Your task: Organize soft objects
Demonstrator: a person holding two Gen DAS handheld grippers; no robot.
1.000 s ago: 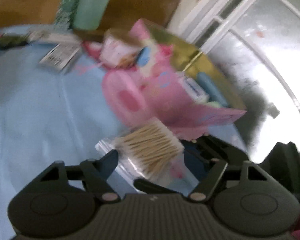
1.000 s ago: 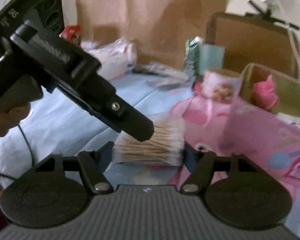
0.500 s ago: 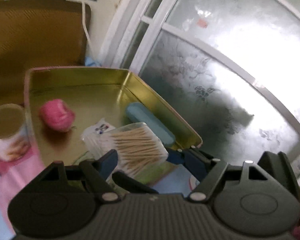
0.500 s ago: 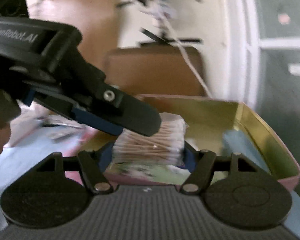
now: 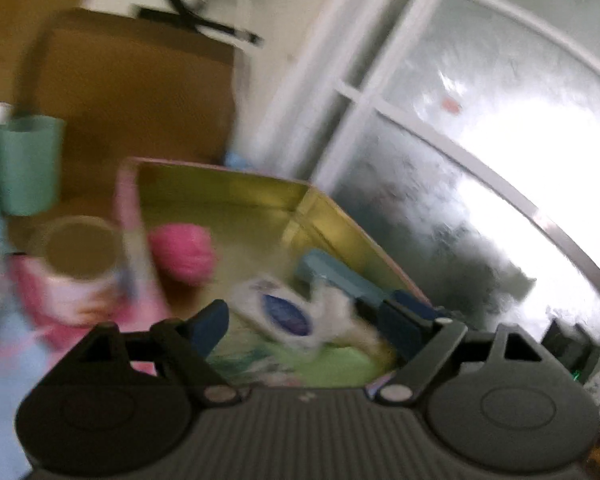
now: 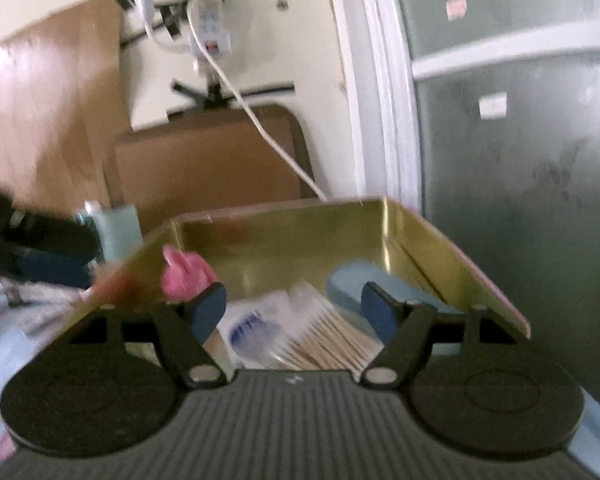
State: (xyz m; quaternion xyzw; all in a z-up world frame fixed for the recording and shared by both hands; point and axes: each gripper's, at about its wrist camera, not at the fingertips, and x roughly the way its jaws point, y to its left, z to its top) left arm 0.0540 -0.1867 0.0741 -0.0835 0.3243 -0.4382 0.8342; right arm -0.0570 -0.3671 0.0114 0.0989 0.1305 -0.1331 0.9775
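A clear pack of cotton swabs point(image 6: 332, 340) lies inside the gold tin box point(image 6: 420, 240), next to a white sachet with blue print point(image 6: 252, 328), a pink soft ball point(image 6: 186, 274) and a blue-grey case point(image 6: 356, 280). My right gripper point(image 6: 294, 308) is open and empty just above the swabs. My left gripper point(image 5: 306, 326) is open and empty over the tin point(image 5: 220, 188); its view is blurred and shows the sachet point(image 5: 280, 312), the pink ball point(image 5: 184, 252) and the case point(image 5: 340, 276). The left gripper also shows at the left of the right wrist view point(image 6: 40, 252).
A paper cup with a pink print point(image 5: 76, 268) and a mint green cup point(image 5: 28, 164) stand left of the tin. A brown board point(image 6: 208, 156) and a white cable point(image 6: 268, 132) are behind it. A frosted window point(image 5: 480, 200) is on the right.
Both grippers held the swab pack and carried it from the blue cloth over to the tin. Both have now opened and the pack lies in the tin. The left gripper has pulled back leftward.
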